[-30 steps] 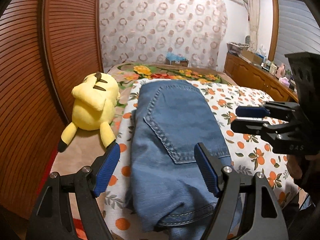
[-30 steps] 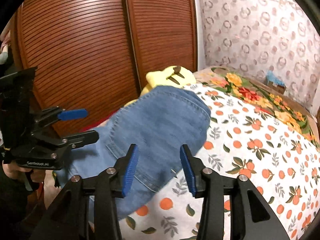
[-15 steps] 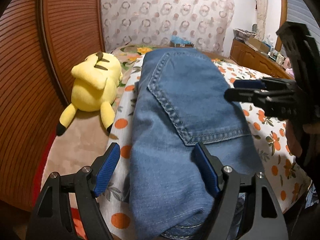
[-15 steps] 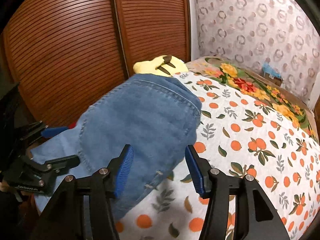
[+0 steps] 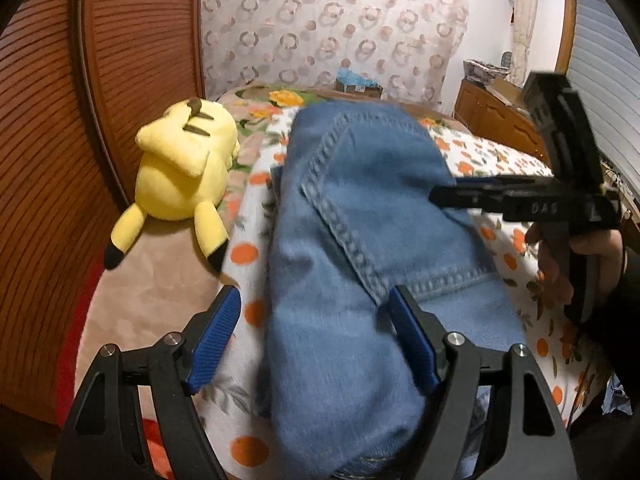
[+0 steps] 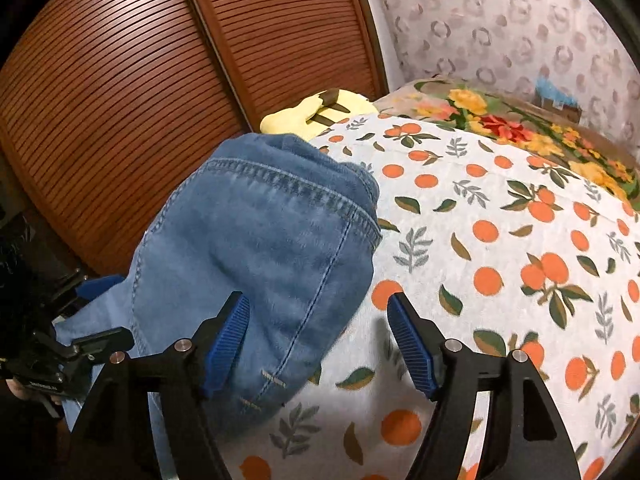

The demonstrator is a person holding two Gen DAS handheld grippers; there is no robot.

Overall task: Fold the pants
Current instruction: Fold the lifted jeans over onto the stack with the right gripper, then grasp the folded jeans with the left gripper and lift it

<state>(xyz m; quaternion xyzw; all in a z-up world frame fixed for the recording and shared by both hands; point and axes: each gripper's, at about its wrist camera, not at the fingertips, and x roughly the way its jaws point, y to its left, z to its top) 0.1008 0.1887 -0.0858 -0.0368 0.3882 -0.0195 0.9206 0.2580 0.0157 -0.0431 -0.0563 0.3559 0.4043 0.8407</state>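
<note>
Straddling folded jeans [image 5: 360, 264], mid-frame on orange-print bedspread [image 6: 500, 240]: your left gripper [image 5: 316, 344] spread, nothing pinched, apparently set for near edge. Right gripper [image 6: 320, 344] opening, empty, over right hem. Plush toy [image 5: 180, 176] upper left, clear.

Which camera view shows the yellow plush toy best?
The left wrist view: the whole yellow plush toy lies beside the jeans, seen from behind with its ears and feet. The right wrist view shows only a yellow sliver behind the jeans.
</note>
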